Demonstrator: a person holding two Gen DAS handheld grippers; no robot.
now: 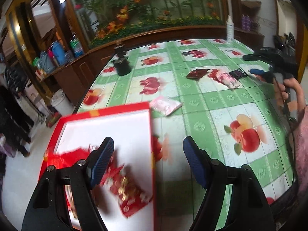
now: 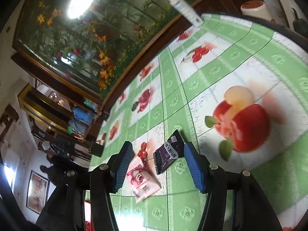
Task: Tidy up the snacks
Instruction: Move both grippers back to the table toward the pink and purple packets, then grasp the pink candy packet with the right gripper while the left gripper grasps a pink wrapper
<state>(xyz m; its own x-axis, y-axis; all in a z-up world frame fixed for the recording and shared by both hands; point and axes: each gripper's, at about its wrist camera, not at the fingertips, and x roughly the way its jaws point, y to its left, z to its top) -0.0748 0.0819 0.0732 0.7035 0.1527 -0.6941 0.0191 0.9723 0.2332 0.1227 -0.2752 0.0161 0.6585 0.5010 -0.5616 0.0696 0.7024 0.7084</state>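
**Both grippers spread above the fruit-print table, snacks loose on the cloth**

In my left wrist view, the left gripper (image 1: 148, 165) sits low in the frame with its jaws spread wide and nothing between them. Its left finger hangs over the red box (image 1: 107, 127) at lower left, which lies at the table edge with its white inside showing. Red snack packets (image 1: 127, 192) lie blurred inside the box, in the bottom part of it. Just past the box's upper right corner a pale pink packet (image 1: 166, 105) rests on the green checked tablecloth (image 1: 202, 104). Further up, near the centre right, I see a dark red packet (image 1: 197, 73), then a pink wrapper (image 1: 227, 79) and a black packet (image 1: 238, 74) close together. At the right edge my right hand (image 1: 290, 94) grips the handle of the right gripper (image 1: 256, 65), held level above the cloth and pointing left towards those packets.

In my right wrist view, the camera is rolled, so the table slopes up to the right. The right gripper (image 2: 157, 165) has its jaws spread and holds nothing. Between them, at lower centre, the pink wrapper (image 2: 142, 182) lies beside the left finger, and the black packet (image 2: 169, 154) lies just beside the right finger. I cannot tell whether either finger touches them. A white bottle (image 2: 184, 9) stands at the table's far edge, top centre.
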